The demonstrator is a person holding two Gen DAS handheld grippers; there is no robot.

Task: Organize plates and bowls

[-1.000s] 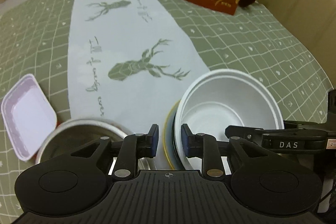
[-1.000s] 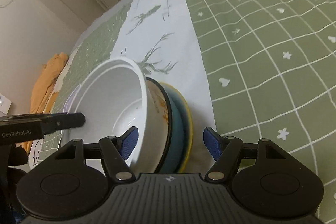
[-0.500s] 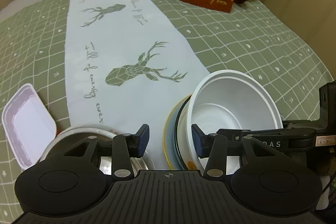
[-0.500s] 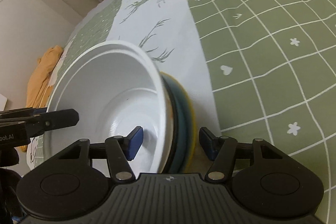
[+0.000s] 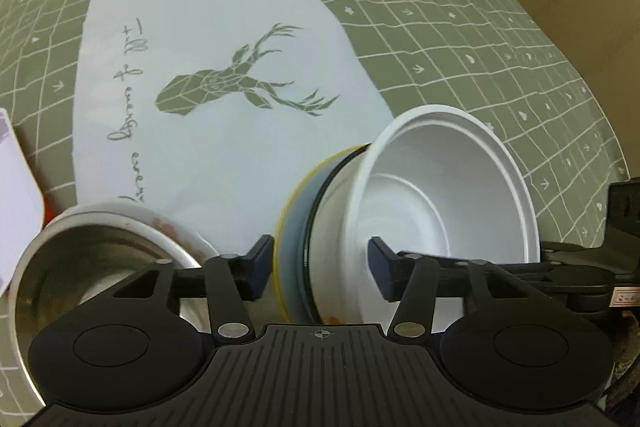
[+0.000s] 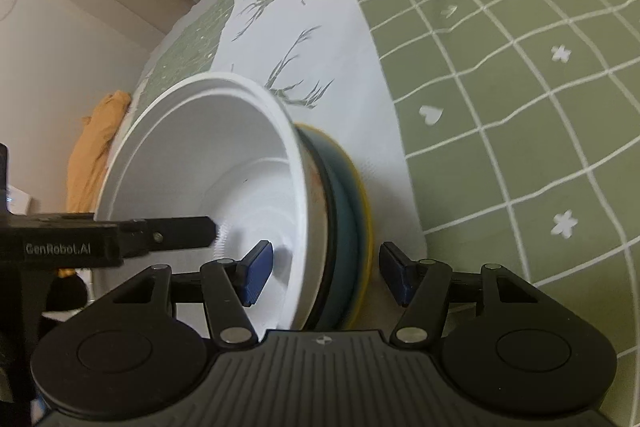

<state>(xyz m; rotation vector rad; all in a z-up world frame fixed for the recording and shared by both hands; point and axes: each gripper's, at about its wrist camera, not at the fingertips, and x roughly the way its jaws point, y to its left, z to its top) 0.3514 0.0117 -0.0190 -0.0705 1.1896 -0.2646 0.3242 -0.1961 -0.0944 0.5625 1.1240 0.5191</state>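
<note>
Bowls and plates sit nested in one stack: a white bowl (image 5: 448,195) inside a dark-rimmed bowl (image 6: 326,227), on a teal plate (image 6: 346,211) and a yellow-edged plate (image 5: 282,227). This stack is at the near edge of the deer-print runner (image 5: 224,39) on the green checked tablecloth (image 5: 500,39). The left gripper (image 5: 316,263) straddles the stack's near rim, fingers apart, nothing pinched. The right gripper (image 6: 326,273) does likewise, also spread. To the left sits a steel bowl (image 5: 92,267) inside a white dish (image 5: 132,213). Stacking looks partly done; next, I judge, one gripper must close on the rims, or shift left to fetch the steel bowl.
</note>
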